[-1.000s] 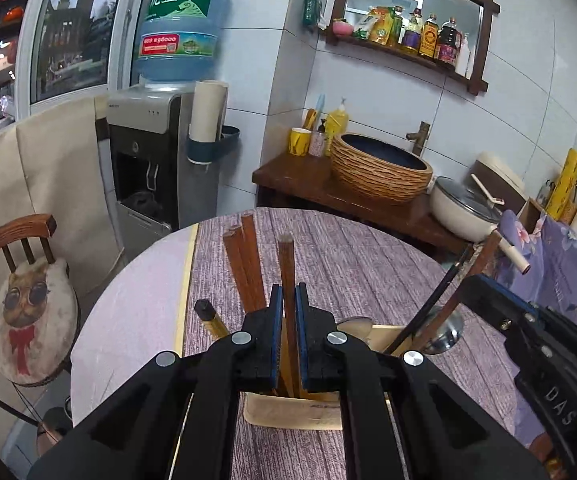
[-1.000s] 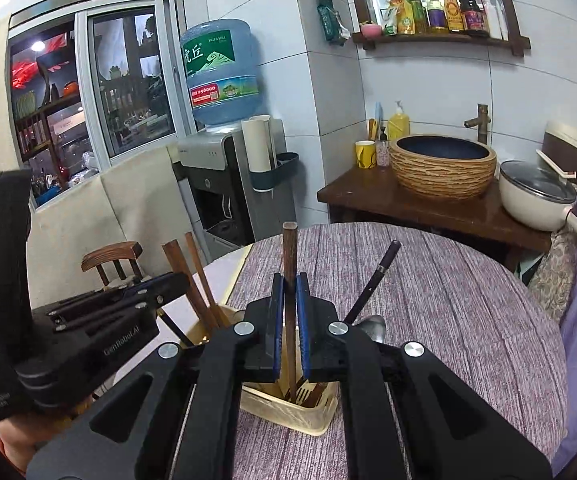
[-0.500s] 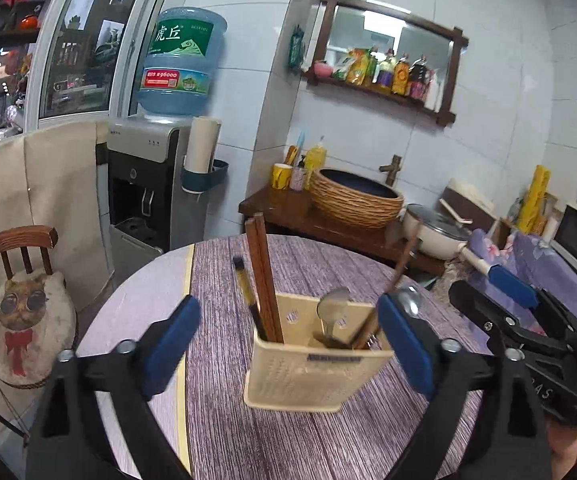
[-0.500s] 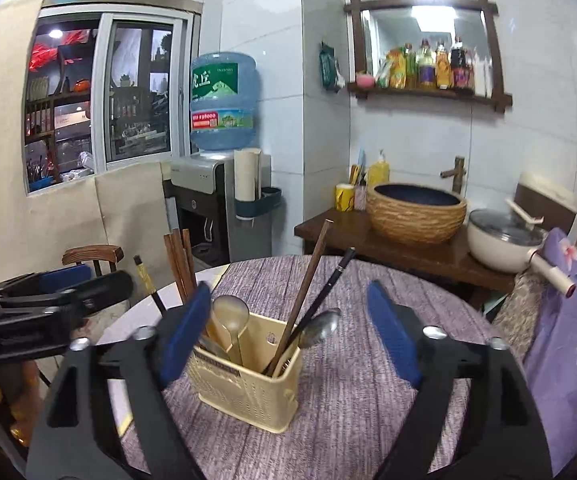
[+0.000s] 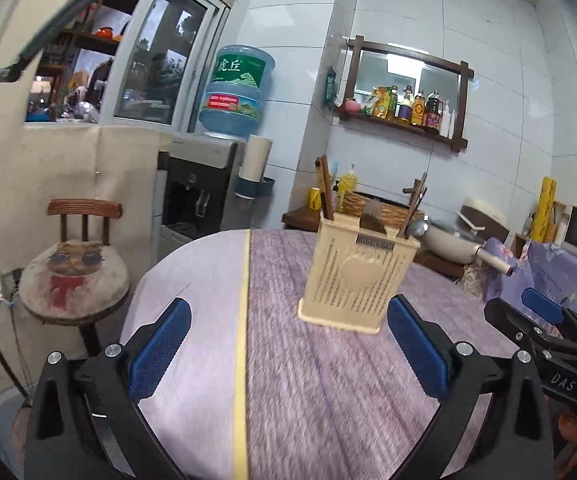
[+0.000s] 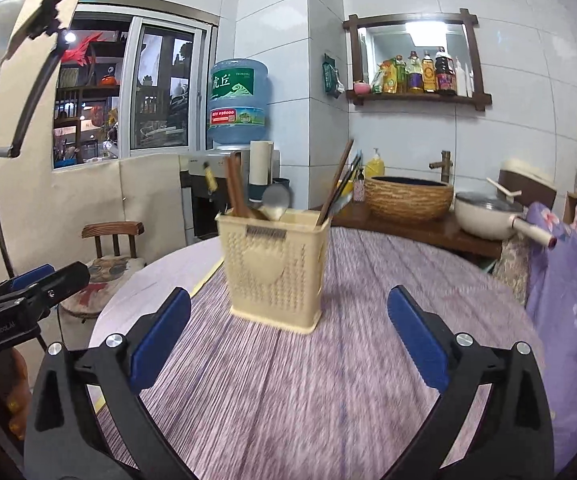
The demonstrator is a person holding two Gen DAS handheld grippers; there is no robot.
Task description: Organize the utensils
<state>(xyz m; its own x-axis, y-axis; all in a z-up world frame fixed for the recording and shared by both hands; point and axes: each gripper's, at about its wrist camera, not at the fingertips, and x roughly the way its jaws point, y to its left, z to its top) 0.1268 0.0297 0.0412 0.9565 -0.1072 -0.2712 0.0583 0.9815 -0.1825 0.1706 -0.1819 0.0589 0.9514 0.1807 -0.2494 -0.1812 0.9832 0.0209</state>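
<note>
Cream plastic utensil holder stands upright on the round desk, which wears a purple striped cloth. Walls perforated, with a plain heart-shaped patch and a small label strip at the front rim. Brown chopsticks, a metal spoon and dark chopsticks stick out of the top, leaning outward. Left tool: jaws opening, spread wide, nothing between them. Right tool: likewise opening, spread wide, empty. Holder lies beyond both, untouched.

left claw: opening, nothing between | utensil basket: upright on table
</note>
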